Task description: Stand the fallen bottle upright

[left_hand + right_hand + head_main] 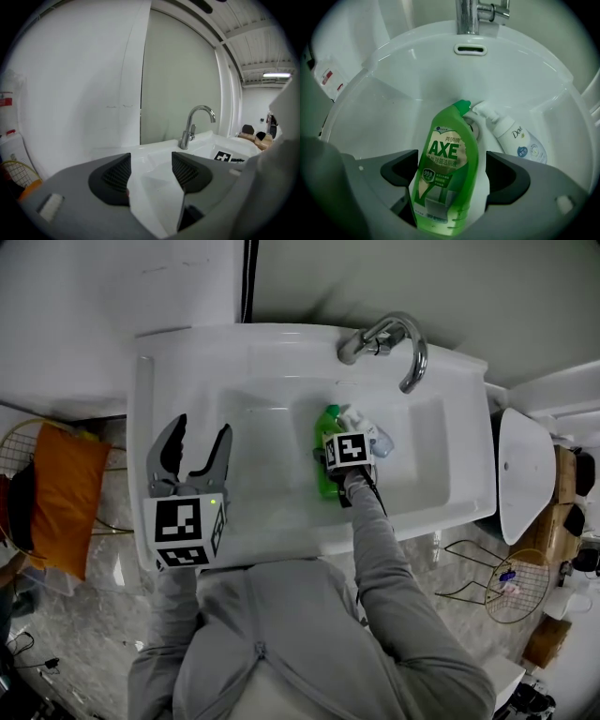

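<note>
A green AXE bottle (327,448) (447,168) lies on its side in the white sink (262,418), cap towards the drain. A white Dove pump bottle (379,439) (521,140) lies beside it on the right, nozzle by the green cap. My right gripper (343,467) (452,177) points steeply down over the green bottle. Its jaws stand open with the bottle's lower body between the pads, and a gap shows at the right pad. My left gripper (200,432) (151,173) hovers over the sink's left side, open with nothing in it.
A chrome faucet (394,338) (194,124) (471,14) arches over the basin's back rim, above an overflow slot (469,48). An orange cushion (61,498) lies on the floor at left. A white fixture (523,474) and a wire rack (497,582) stand at right.
</note>
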`<state>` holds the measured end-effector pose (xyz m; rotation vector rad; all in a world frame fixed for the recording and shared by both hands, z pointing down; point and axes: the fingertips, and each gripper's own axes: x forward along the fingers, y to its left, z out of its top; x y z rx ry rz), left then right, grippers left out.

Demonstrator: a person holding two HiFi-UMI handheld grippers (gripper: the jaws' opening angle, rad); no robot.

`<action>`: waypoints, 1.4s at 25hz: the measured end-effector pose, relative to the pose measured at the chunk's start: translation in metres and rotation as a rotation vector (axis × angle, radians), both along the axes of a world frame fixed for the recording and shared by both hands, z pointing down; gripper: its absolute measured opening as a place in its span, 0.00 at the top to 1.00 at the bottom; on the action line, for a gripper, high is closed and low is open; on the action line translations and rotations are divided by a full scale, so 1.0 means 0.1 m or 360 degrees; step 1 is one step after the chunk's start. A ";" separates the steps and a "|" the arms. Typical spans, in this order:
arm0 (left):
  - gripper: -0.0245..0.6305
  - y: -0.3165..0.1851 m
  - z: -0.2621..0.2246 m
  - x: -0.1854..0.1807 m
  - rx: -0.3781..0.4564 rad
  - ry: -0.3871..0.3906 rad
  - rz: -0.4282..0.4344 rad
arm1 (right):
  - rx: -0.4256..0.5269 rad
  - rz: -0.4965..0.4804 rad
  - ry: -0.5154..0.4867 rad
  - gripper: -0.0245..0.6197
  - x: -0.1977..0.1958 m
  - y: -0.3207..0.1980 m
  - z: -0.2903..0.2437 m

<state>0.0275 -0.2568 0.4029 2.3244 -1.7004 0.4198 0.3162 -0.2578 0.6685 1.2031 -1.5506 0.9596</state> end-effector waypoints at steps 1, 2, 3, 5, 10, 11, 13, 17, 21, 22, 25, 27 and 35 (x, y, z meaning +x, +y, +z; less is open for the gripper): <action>0.50 -0.01 0.01 0.00 -0.0003 -0.0001 -0.0006 | -0.0029 0.0002 -0.0007 0.30 -0.01 0.00 0.03; 0.50 -0.03 0.01 0.00 -0.0005 -0.0002 -0.0011 | -0.0055 0.0002 -0.0010 0.29 -0.02 0.00 0.06; 0.50 -0.04 0.02 -0.01 -0.0007 -0.0001 -0.0017 | -0.0078 -0.0002 -0.0007 0.29 -0.03 -0.01 0.09; 0.50 -0.07 0.03 -0.01 -0.0012 0.0001 -0.0025 | -0.0131 -0.0012 -0.0001 0.28 -0.05 -0.01 0.15; 0.50 -0.13 0.05 -0.02 -0.0023 0.0002 -0.0033 | -0.0264 -0.0012 -0.0005 0.26 -0.07 0.02 0.29; 0.50 -0.15 0.06 -0.02 -0.0026 0.0000 -0.0033 | -0.0277 -0.0015 -0.0003 0.26 -0.07 0.02 0.31; 0.50 -0.18 0.07 -0.02 -0.0032 0.0000 -0.0035 | -0.0297 -0.0028 0.0009 0.25 -0.08 0.00 0.33; 0.50 -0.20 0.10 0.01 -0.0047 0.0007 -0.0027 | -0.0362 -0.0022 0.0036 0.25 -0.07 -0.01 0.34; 0.50 -0.24 0.13 0.05 -0.0055 0.0015 -0.0011 | -0.0402 -0.0011 0.0049 0.25 -0.07 -0.01 0.34; 0.50 -0.24 0.14 0.05 -0.0056 0.0018 -0.0007 | -0.0414 -0.0004 0.0053 0.25 -0.07 0.00 0.35; 0.50 -0.27 0.13 0.03 -0.0056 0.0021 -0.0006 | -0.0450 0.0014 0.0064 0.25 -0.05 0.00 0.36; 0.50 -0.28 0.14 0.00 -0.0055 0.0022 -0.0012 | -0.0464 0.0023 0.0067 0.25 -0.05 0.00 0.36; 0.50 -0.27 0.13 -0.01 -0.0050 0.0013 -0.0008 | -0.0409 0.0078 0.0061 0.26 -0.02 -0.02 0.33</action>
